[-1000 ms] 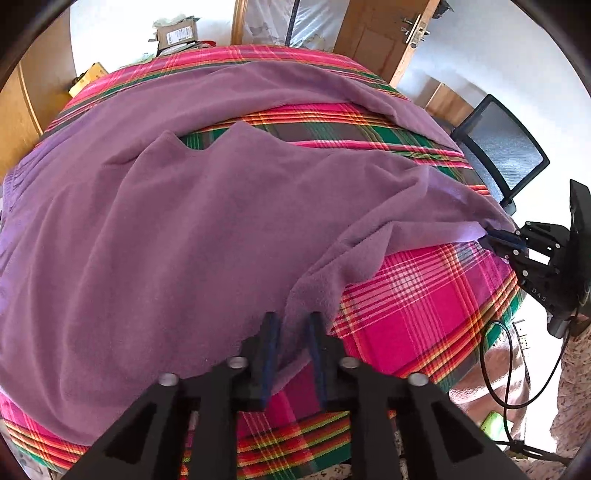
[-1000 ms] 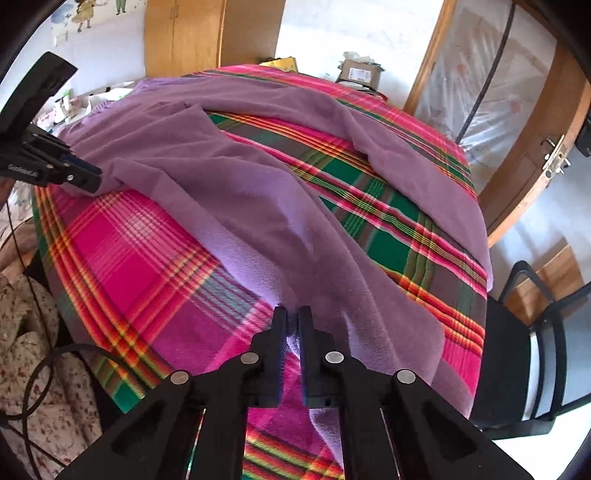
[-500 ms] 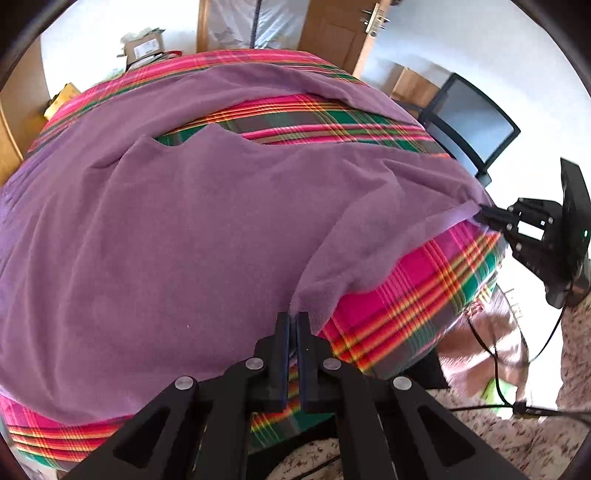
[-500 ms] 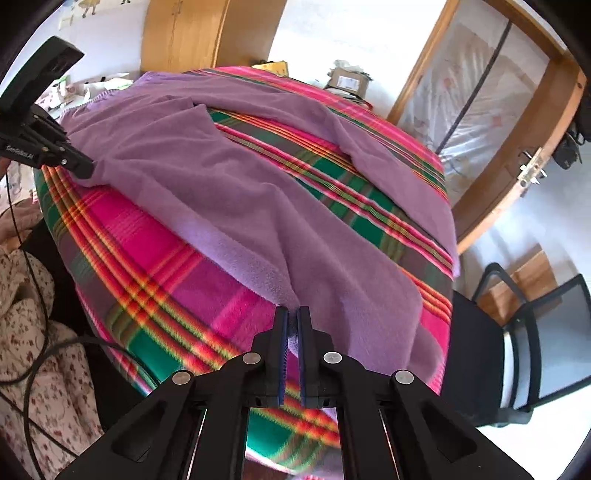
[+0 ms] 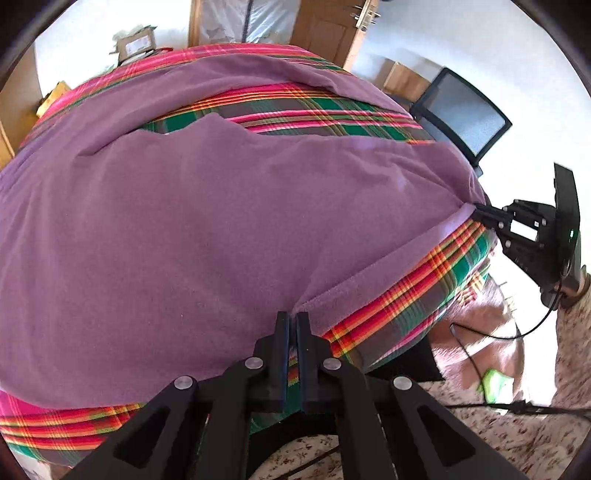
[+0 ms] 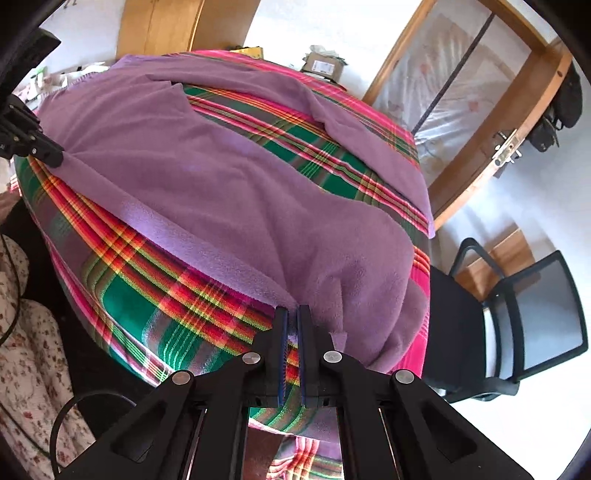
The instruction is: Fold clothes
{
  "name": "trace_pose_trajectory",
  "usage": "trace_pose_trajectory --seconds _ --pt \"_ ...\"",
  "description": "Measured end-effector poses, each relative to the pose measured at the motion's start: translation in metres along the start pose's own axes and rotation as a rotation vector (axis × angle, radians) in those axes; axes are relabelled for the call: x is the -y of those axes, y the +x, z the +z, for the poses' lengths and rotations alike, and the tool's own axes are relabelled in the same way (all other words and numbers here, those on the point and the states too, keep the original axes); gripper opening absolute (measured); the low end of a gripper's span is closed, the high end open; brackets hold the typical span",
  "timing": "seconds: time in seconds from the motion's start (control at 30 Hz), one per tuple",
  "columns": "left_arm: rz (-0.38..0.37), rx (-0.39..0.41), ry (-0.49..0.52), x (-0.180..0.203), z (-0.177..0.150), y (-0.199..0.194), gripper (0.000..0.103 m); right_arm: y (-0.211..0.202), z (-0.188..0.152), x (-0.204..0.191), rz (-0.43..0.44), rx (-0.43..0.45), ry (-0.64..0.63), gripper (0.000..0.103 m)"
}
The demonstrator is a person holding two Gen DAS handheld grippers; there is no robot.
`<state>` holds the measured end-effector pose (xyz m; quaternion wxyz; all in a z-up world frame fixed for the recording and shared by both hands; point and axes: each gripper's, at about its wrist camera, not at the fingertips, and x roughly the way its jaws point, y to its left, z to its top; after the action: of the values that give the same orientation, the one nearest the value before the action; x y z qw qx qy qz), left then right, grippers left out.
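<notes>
Garment position: a purple fleece garment (image 5: 207,229) lies spread over the tabletop (image 5: 417,295), covering most of it; its near hem runs along the near side of the tabletop, from one gripper to the other.
Left gripper: the left gripper (image 5: 293,325) is clamped tight on the near hem, with a thin fold of purple fleece pinched between its nearly touching fingers.
Right gripper: the right gripper (image 6: 292,321) is likewise pressed closed on the hem near the garment's right corner, cloth bunched just in front of its fingertips; seen from the left wrist it (image 5: 480,212) grips the hem at the far right edge.
Pose: both grippers point steeply down at the tabletop edge, side by side along the same hem and well apart; from the right wrist view the left gripper (image 6: 51,153) shows at the far left, biting the cloth.
Cloth: soft, matte, fuzzy fleece with gentle wrinkles; the hem between the two grippers is drawn fairly straight.
Far part: a long purple strip (image 6: 369,133) crosses the far side, leaving a bare band between it and the main body.
Tabletop cover: a bright plaid cloth of pink, green, red and yellow stripes drapes over the edge.
Surroundings: a black mesh chair (image 6: 539,317) stands to the right, a wooden door (image 5: 328,29) behind.
</notes>
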<state>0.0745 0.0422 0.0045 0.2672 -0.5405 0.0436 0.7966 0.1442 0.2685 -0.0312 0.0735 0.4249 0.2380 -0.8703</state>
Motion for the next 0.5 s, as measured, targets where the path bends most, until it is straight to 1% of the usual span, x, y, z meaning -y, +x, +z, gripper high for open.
trace_pose_trajectory --seconds 0.1,0.2,0.3,0.4,0.5 --pt "-0.001 0.011 0.014 0.002 0.0 -0.002 0.004 -0.005 0.001 -0.002 -0.035 0.008 -0.003 0.005" --pt "0.002 0.011 0.02 0.001 -0.003 -0.004 0.004 -0.006 0.0 0.002 -0.04 -0.004 0.002 0.005" --pt "-0.024 0.006 0.009 -0.006 -0.005 -0.006 0.004 -0.005 -0.006 0.004 -0.029 -0.036 0.018 0.004" --pt "-0.066 -0.009 -0.011 -0.012 -0.006 -0.009 0.004 -0.011 -0.013 0.014 -0.045 -0.041 0.077 0.004" --pt "-0.075 -0.002 -0.017 -0.014 -0.007 -0.015 0.004 -0.019 -0.015 0.03 -0.062 -0.018 0.167 0.006"
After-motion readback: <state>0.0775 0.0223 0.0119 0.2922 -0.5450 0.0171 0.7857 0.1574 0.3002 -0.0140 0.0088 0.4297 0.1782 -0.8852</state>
